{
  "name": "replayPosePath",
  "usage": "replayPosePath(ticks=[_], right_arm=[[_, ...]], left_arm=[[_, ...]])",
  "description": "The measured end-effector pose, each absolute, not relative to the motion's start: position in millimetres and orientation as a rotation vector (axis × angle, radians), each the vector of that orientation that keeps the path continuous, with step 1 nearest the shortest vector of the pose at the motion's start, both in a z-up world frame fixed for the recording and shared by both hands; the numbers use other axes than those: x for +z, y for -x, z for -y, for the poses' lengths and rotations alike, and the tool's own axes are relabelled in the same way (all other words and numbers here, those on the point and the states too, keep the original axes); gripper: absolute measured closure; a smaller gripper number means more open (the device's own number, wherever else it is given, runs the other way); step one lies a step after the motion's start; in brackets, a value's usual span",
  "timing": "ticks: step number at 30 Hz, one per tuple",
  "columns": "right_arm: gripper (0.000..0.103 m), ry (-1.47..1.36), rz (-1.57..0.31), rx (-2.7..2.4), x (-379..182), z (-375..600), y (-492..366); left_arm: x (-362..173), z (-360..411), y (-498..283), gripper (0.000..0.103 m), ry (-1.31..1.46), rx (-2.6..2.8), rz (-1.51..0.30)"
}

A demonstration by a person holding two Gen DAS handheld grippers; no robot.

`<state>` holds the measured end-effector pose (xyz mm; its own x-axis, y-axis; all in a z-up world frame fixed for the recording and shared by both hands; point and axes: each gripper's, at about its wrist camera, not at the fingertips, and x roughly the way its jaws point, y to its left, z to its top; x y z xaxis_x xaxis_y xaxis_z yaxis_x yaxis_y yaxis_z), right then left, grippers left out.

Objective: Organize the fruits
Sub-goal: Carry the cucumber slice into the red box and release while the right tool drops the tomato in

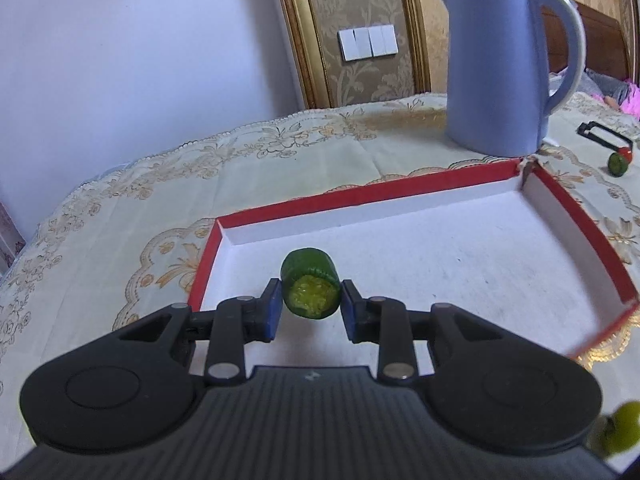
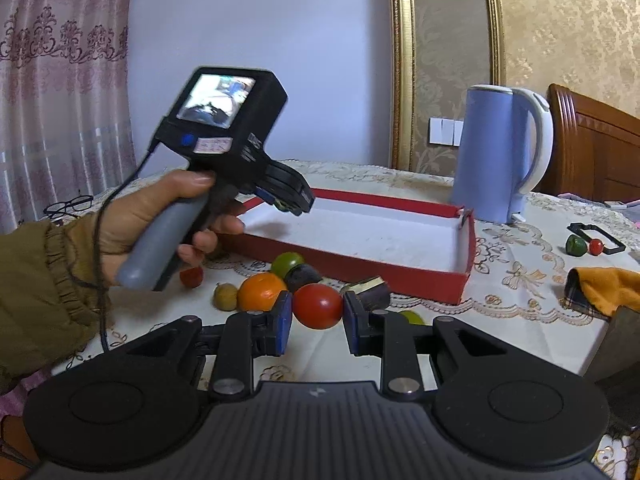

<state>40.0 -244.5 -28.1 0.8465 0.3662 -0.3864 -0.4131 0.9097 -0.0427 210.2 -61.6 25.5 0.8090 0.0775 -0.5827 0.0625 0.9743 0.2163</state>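
Observation:
My left gripper is shut on a green cut fruit piece and holds it over the near left part of the red tray, which has a white inside. My right gripper is shut on a red tomato, held above the table in front of the tray's red wall. Under it lie an orange, a green fruit, a dark plum, a small brown fruit and a small red fruit. The left gripper also shows in the right wrist view, over the tray's left end.
A blue kettle stands behind the tray. Right of the tray lie a black clip with a green piece and a red piece. An orange cloth lies at the right edge. Glasses lie far left.

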Motion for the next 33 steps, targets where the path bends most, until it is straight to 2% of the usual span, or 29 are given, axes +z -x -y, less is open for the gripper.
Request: replayPosePath(ticks=[10,18,20,25,33], right_arm=[[0.077,0.111,-0.379,0.39,-27.0,249.7,-48.9],[0.077,0.125,-0.359,0.38,-19.7,247.8,-58.2],[0.077,0.135,-0.357,0.374,-17.9,246.8,-65.9],[0.077,0.151,-0.358,0.35,-12.9,245.1,-96.1],[0.077,0.164,-0.408,0.268,-14.5,239.1,-173.3]], left_arm=[[18.7,69.9,-234.9,0.073,-0.251,0.029,-0.664],[27.4,63.4,-222.9,0.069,-0.238,0.041,-0.646],[31.2,56.4,-216.0,0.063,-0.222,0.051,-0.646],[42.4,25.0,-179.2,0.028,-0.172,0.114,-0.607],[49.8,-28.6,-91.7,0.011,-0.122,0.133,-0.525]])
